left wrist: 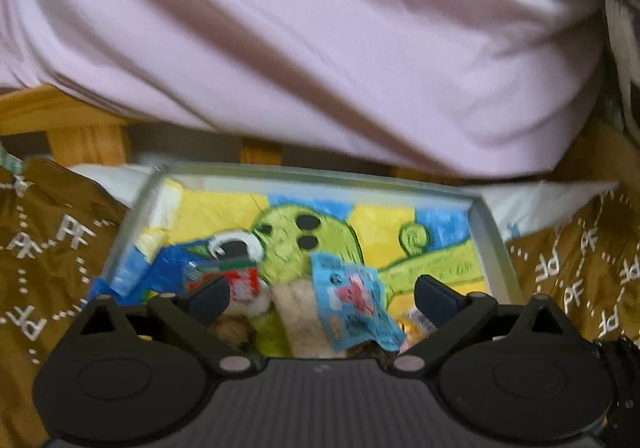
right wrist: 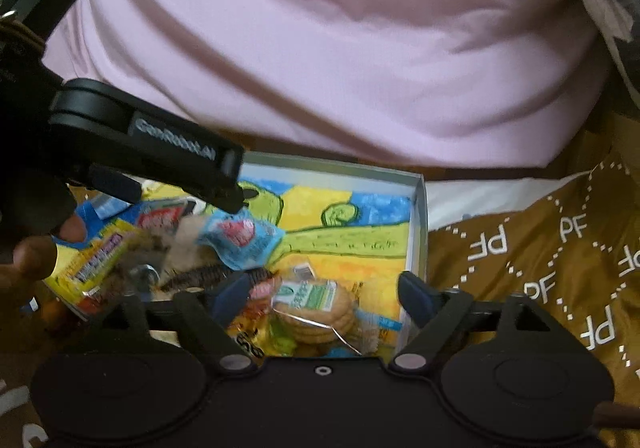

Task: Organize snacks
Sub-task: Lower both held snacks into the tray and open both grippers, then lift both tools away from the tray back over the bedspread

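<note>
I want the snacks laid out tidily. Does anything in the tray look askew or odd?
Yes. The small light-blue snack packet sits tilted atop a jumbled heap at the left of the shallow grey tray, while the clear-wrapped round biscuits lie apart.

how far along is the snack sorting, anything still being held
Done: several snacks already lie in the box, among them a light blue packet, a cookie pack and a yellow bag. In hand: nothing; the left gripper and right gripper both stand open over the box. Left: the snacks lie piled loosely, not arranged.
</note>
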Available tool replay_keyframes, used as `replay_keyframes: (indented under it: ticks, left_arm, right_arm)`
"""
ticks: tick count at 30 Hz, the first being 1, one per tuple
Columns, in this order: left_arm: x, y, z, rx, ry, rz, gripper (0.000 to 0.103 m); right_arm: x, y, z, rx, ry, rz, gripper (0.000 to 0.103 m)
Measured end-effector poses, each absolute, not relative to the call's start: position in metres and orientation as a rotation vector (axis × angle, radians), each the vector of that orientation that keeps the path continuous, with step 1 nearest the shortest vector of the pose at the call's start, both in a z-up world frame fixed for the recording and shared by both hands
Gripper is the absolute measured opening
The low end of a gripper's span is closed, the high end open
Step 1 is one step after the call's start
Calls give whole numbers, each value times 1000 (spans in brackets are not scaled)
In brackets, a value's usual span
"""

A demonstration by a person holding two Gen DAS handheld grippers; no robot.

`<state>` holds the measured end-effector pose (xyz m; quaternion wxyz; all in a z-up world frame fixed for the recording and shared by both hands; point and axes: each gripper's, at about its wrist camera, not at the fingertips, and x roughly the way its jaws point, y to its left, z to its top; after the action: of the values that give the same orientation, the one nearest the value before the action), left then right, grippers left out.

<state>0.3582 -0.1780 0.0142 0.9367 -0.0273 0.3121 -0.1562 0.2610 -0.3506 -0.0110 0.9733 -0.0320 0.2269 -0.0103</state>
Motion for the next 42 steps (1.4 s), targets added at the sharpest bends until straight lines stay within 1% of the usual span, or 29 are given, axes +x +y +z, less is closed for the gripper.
replay_keyframes:
  ticks: [1, 2, 3, 10, 19, 30, 42]
  left_arm:
    - [355, -175, 19, -63, 623, -308, 102]
    - [351, -171, 23, -70, 608, -295, 102]
    - [345, -165, 27, -75, 592, -281, 102]
    - [296, -123, 47, -95, 472, -212, 103]
    - [230, -66, 64, -126, 413, -173, 103]
    - [160, -18, 61, -16, 415, -160, 103]
    - [108, 10, 35, 20, 485, -130, 103]
  right_arm:
    - [257, -350, -8, -62, 448, -20, 93]
    - [253, -348, -4, -60, 436, -17, 99]
    - [248, -347, -1, -59, 418, -12, 102]
    - [206, -328, 30, -59, 309, 0, 102]
    - [147, -300, 58, -28, 207, 30, 102]
    - [88, -274, 66, -4, 208, 35, 102]
    - [40, -242, 48, -41, 327, 4, 102]
